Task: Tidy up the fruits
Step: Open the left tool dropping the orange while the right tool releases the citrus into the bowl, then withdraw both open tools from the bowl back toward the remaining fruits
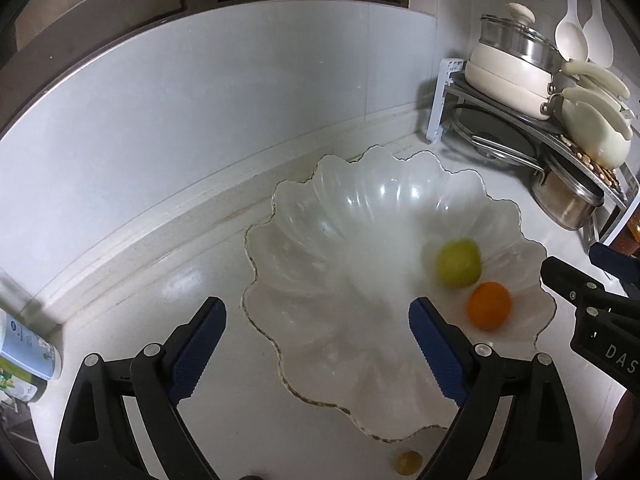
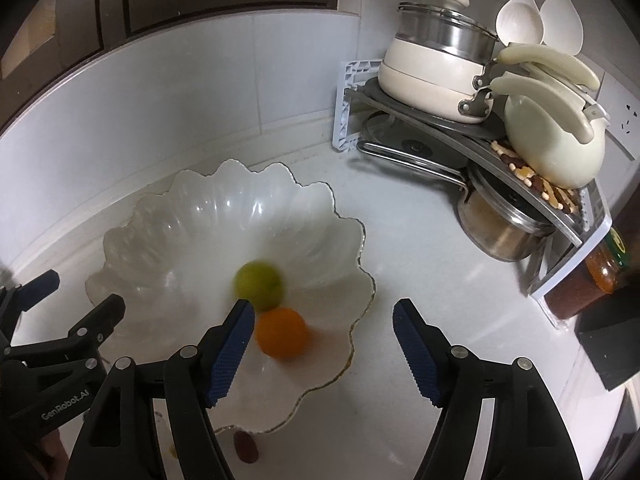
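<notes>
A clear scalloped glass bowl [image 1: 360, 216] stands on the white counter; it also shows in the right wrist view [image 2: 192, 208]. Inside it lie a green fruit [image 1: 458, 263] [image 2: 259, 285], blurred, and an orange fruit [image 1: 489, 305] [image 2: 282, 332], side by side. My left gripper [image 1: 318, 344] is open and empty above the bowl's near side. My right gripper [image 2: 324, 344] is open and empty over the bowl's right rim, its left finger beside the orange fruit. A small yellow fruit [image 1: 408, 462] and a dark red fruit [image 2: 245, 446] lie on the counter in front of the bowl.
A corner rack [image 2: 500, 152] at the back right holds cream pots [image 2: 436, 68], a steel pot [image 2: 496, 228] and lids. Jars [image 2: 600, 272] stand right of it. A tiled wall [image 1: 200, 120] runs behind. A white bottle [image 1: 28, 344] lies at the left.
</notes>
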The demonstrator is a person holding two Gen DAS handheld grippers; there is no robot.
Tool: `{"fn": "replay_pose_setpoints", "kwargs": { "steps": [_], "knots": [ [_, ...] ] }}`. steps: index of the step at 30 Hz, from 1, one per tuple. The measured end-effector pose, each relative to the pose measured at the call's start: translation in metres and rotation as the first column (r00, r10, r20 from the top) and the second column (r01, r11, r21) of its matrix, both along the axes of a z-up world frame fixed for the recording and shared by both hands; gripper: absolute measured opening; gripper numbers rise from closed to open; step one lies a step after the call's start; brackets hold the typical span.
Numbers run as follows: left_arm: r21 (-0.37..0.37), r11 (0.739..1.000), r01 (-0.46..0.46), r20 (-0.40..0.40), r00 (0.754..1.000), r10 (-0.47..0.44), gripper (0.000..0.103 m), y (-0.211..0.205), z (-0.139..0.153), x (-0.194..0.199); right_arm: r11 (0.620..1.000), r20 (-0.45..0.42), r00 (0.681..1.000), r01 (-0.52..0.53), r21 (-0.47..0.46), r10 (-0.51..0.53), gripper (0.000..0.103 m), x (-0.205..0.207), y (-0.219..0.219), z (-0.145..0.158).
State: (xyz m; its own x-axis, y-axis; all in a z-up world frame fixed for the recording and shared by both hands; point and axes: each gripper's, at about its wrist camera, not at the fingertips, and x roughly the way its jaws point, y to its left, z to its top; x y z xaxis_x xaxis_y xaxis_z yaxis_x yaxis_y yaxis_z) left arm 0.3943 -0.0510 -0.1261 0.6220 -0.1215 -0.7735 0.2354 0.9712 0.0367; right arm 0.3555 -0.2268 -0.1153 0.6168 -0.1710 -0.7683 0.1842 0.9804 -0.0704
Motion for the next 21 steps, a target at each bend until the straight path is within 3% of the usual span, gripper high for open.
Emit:
{"fn": "replay_pose_setpoints", "kwargs": {
  "steps": [21],
  "knots": [
    [-0.002, 0.999, -0.032, 0.046, 0.998, 0.032, 0.094, 0.007, 0.022, -0.048, 1.0, 0.04, 0.999, -0.015, 0.015, 0.015, 0.073, -0.043, 0.001, 0.016]
  ]
}}
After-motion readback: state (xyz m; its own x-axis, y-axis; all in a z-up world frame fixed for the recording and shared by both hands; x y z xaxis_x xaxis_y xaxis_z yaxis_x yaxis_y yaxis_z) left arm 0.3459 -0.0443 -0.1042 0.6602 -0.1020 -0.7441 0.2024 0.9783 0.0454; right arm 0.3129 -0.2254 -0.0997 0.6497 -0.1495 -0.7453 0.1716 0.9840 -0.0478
